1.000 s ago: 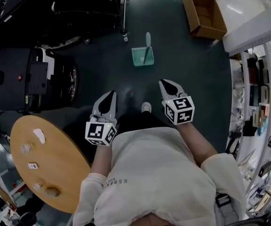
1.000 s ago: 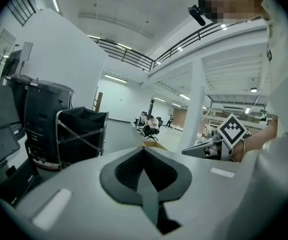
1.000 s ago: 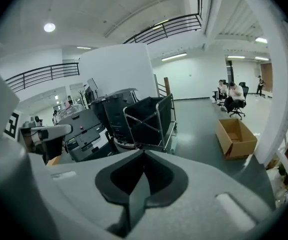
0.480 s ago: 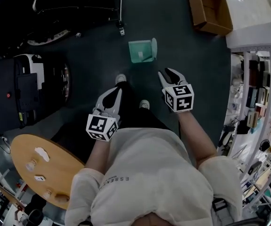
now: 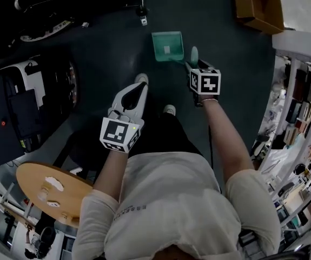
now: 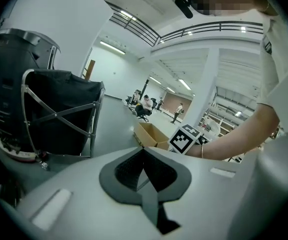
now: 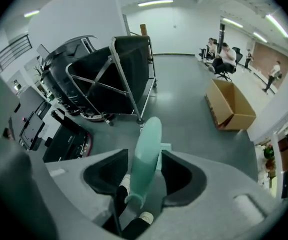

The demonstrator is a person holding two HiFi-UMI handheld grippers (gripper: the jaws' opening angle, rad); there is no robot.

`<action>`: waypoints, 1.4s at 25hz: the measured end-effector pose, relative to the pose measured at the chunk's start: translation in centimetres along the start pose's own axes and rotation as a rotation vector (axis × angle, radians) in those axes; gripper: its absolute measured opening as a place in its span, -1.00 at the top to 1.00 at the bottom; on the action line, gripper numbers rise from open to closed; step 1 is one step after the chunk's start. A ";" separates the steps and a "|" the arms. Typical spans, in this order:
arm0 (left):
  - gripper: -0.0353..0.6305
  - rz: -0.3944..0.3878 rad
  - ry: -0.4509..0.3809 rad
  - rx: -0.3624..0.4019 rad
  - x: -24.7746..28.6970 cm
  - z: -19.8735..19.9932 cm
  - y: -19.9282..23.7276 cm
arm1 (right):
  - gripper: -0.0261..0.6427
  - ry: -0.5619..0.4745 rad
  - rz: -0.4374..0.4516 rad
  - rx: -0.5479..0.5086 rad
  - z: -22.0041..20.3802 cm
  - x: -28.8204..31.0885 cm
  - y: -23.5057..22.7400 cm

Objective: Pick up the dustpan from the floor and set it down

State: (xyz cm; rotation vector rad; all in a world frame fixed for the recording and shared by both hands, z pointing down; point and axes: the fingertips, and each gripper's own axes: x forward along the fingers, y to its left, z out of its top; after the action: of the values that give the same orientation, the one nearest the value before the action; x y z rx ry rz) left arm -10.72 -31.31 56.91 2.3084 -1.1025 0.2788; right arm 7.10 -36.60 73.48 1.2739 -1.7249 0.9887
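One teal plastic dustpan [image 5: 167, 46] on the smooth dark floor [image 5: 225, 64], at 12 o'clock from the feet: a shallow square pan with a rounded handle [image 7: 147, 149] rising at its 4 o'clock corner. Half a second ago at 11 o'clock from the right gripper [image 5: 197, 68] and apart from it; now the handle is clamped between the two grey jaws, dark pads against both its sides. Pan still flat on the floor.

Left gripper [image 5: 136, 93] at 7 o'clock from the pan, well apart from it, jaws pressed together on nothing, much where it was before. Two pale shoes [image 5: 169, 109] between the grippers.

One open brown cardboard box [image 5: 258, 7] at 2 o'clock from the dustpan. One black fabric trolley [image 7: 113, 74] on a metal tube frame at 10 o'clock. One round wooden surface [image 5: 36, 180] at 7 o'clock, carrying a few small pale items.
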 end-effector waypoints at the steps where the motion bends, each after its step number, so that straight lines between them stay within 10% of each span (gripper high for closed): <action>1: 0.86 -0.004 0.008 -0.006 0.4 -0.2 0.3 | 0.34 0.014 -0.005 0.017 0.1 0.7 -0.4; 6: 0.86 -0.034 0.049 -0.010 1.3 -1.5 0.2 | 0.36 0.070 -0.022 0.024 0.0 3.9 -0.5; 14: 0.86 -0.030 0.063 -0.019 0.6 -2.4 -0.2 | 0.93 0.052 -0.015 -0.014 0.0 4.0 0.3; 35: 0.86 -0.033 -0.043 0.062 -7.2 -4.3 -14.8 | 0.93 -0.143 0.005 0.055 -13.5 -20.3 -1.5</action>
State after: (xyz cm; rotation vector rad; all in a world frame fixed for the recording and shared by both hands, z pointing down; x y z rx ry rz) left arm -3.71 -16.73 51.62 2.3953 -1.0895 0.2543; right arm 14.59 -16.96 60.94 1.4062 -1.8204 0.9741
